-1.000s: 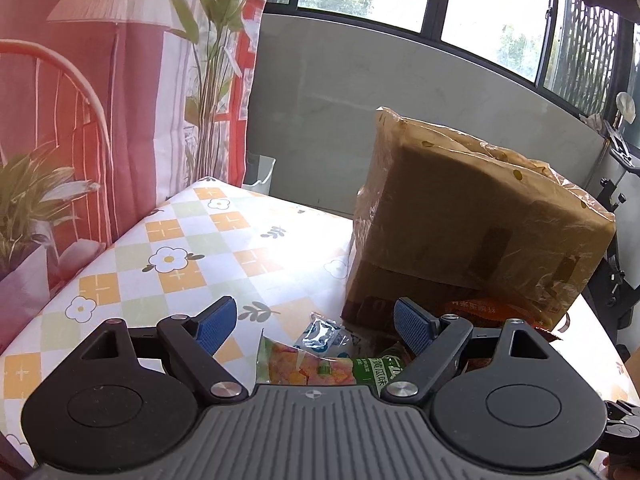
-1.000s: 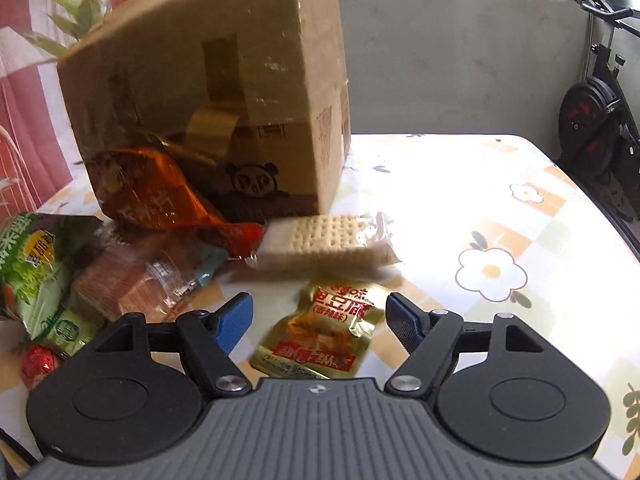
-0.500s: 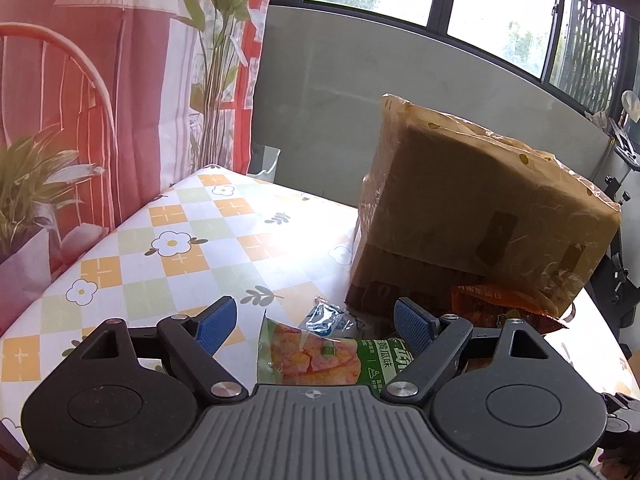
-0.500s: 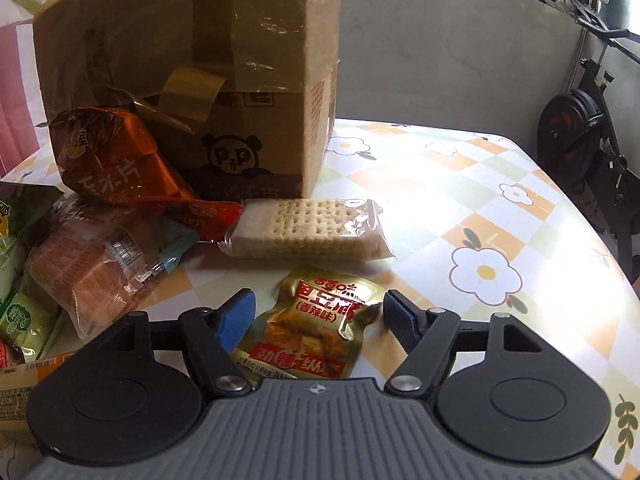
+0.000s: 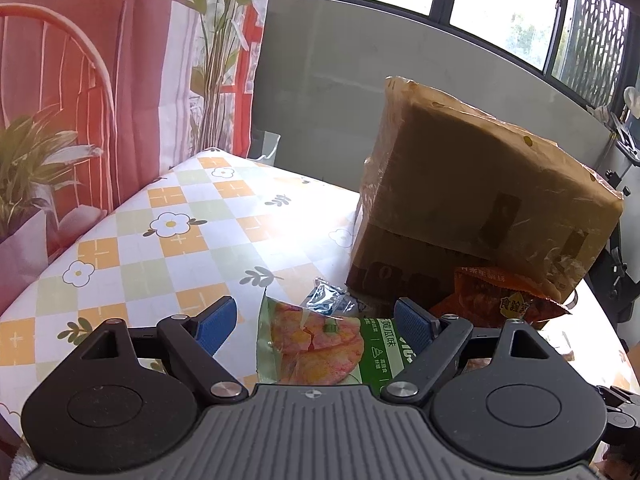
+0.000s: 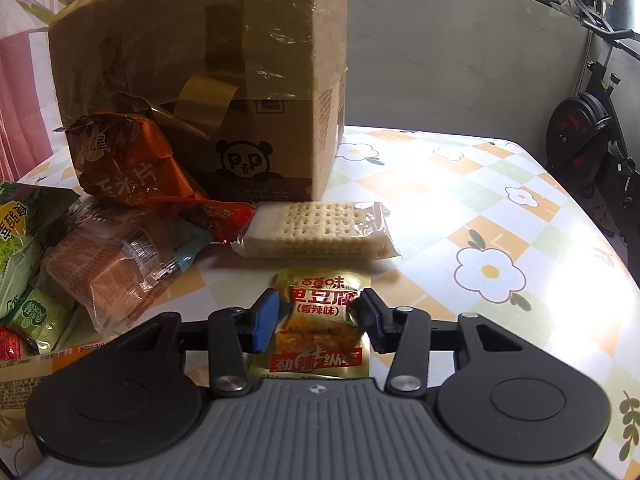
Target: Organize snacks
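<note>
My right gripper (image 6: pixel 318 316) is shut on a small gold tofu snack packet (image 6: pixel 318 328), its fingers pinching the packet's sides low over the table. A clear-wrapped cracker pack (image 6: pixel 316 236) lies just beyond it. My left gripper (image 5: pixel 316 322) is open above a green crisp bag (image 5: pixel 320 346), not touching it. A taped cardboard box (image 5: pixel 480 200) stands behind the snacks; it also shows in the right wrist view (image 6: pixel 208 80).
An orange crisp bag (image 6: pixel 132 164) leans on the box, also in the left wrist view (image 5: pixel 496 298). A wrapped brown cake (image 6: pixel 112 268) and green packets (image 6: pixel 28 248) lie at the left. The flowered tablecloth (image 6: pixel 488 216) stretches right. An exercise bike (image 6: pixel 592 140) stands beyond the table edge.
My right gripper has closed from wide open onto the gold tofu packet and moved forward toward the box. My left gripper has shifted slightly and stays open.
</note>
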Tool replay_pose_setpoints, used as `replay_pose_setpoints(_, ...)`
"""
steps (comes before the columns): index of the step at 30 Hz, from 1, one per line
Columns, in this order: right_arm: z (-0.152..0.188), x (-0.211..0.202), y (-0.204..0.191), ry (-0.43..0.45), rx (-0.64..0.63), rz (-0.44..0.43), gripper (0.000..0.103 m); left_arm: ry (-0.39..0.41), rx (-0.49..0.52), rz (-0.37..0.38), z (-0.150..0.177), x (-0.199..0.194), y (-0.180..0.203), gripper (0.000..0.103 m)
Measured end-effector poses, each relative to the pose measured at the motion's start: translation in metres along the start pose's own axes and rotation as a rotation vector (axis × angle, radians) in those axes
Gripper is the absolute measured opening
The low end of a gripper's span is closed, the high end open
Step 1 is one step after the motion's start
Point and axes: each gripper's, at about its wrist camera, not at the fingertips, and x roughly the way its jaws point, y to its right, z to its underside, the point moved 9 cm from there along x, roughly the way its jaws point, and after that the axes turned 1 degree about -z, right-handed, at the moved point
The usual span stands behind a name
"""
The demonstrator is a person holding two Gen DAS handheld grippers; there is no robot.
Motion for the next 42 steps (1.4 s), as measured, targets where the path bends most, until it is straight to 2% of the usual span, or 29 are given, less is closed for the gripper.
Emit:
replay_pose_setpoints(3,0.0,-0.003,-0.004,0.011,0.0,-0.036,0.042,-0.01,0.001,0.002,0.003,0.0,-0.001,0.088)
replay_pose_setpoints(5,-0.001,-0.006,-0.007,0.031,-0.01,-0.052,0.031,-0.015,0.0,0.007,0.004,0.0,-0.002,0.088)
replay_pose_setpoints(13,-0.001,-0.006,-0.013,0.028,-0.031,-0.056,0.032,-0.039,-0.013,0.04,0.012,0.001,-0.001,0.088)
replay_pose_setpoints(18,-0.001,-0.005,-0.012,0.029,-0.027,-0.06,0.032,-0.088,0.01,0.071,0.023,0.007,0.008,0.089)
replay_pose_setpoints(23,0.0,-0.006,-0.013,0.03,-0.023,-0.065,0.034,-0.166,0.015,0.075,0.039,0.024,0.008,0.096)
replay_pose_setpoints(24,0.0,-0.006,-0.013,0.03,-0.023,-0.066,0.034,-0.174,0.002,0.085,0.041,0.027,0.008,0.1)
replay_pose_setpoints(30,0.001,-0.009,-0.013,0.039,-0.017,-0.079,0.036,-0.161,0.029,0.072,0.046,0.038,0.006,0.103)
replay_pose_setpoints(35,0.0,-0.009,-0.014,0.042,-0.021,-0.079,0.054,-0.167,0.021,0.074,0.05,0.044,0.002,0.103)
replay_pose_setpoints(42,0.001,-0.007,-0.017,0.03,-0.048,-0.047,0.069,-0.155,0.026,0.072,0.051,0.042,0.005,0.103)
